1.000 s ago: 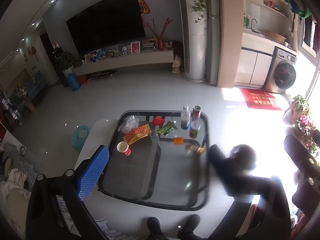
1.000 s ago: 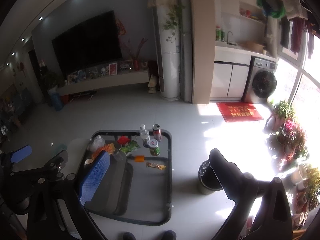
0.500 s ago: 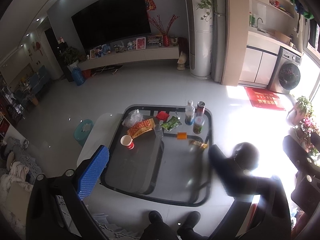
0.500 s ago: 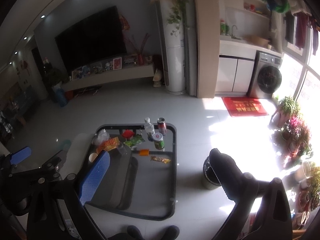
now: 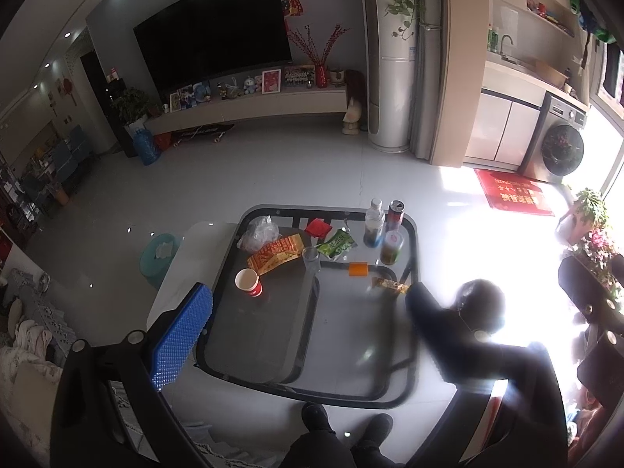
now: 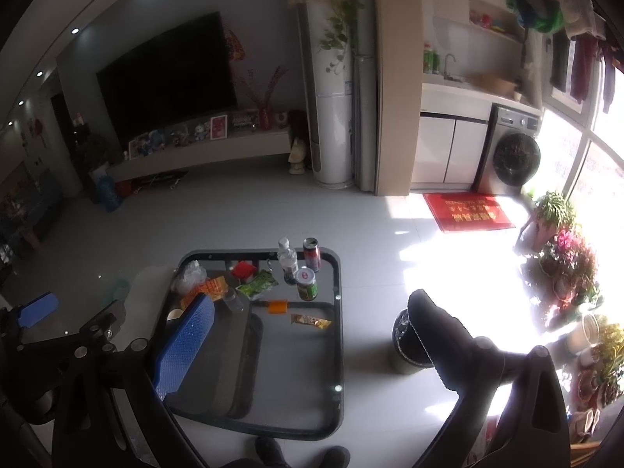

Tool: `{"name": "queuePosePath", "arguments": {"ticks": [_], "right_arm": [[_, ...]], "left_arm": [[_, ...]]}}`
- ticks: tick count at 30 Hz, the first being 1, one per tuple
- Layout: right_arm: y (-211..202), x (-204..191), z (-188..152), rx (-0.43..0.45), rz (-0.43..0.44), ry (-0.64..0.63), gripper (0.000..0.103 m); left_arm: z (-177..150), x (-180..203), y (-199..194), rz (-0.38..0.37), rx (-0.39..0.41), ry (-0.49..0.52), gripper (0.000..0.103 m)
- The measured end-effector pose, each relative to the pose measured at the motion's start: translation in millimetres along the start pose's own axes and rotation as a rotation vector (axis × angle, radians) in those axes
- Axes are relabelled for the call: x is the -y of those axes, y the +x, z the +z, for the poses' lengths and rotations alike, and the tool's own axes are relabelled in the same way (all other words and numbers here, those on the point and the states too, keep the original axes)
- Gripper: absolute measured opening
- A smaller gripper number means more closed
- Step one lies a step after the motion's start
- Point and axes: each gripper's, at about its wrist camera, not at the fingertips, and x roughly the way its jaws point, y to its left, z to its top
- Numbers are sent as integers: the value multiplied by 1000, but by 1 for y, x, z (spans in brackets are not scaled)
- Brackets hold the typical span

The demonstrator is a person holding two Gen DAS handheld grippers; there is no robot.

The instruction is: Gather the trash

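Glass bench carries the litter; the snack wrapper lies crosswise ahead, nearest the right gripper. Both grippers gape wide, empty; left gripper likewise.

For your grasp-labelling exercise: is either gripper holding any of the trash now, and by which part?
Nothing is held. The left gripper and right gripper are both open, high above the glass coffee table where the trash lies.

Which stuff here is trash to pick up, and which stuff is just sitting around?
Trash to pick up: paper cup, orange snack bag, green wrapper, clear plastic bag, water bottle, soda can. It probably goes in the black bin.

Just sitting around: television, washing machine, red mat, potted plants.
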Motion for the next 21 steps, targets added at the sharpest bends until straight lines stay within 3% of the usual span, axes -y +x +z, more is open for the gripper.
{"name": "queuePosePath", "arguments": {"ticks": [12,21], "right_arm": [[35,-63,23,-5,-83,-9,97],[69,-101,23,-13,-107,-34,97]], "left_arm": [[46,-49,56,-74,-26,25,97],[47,-76,104,-128,-70,56,97]]}}
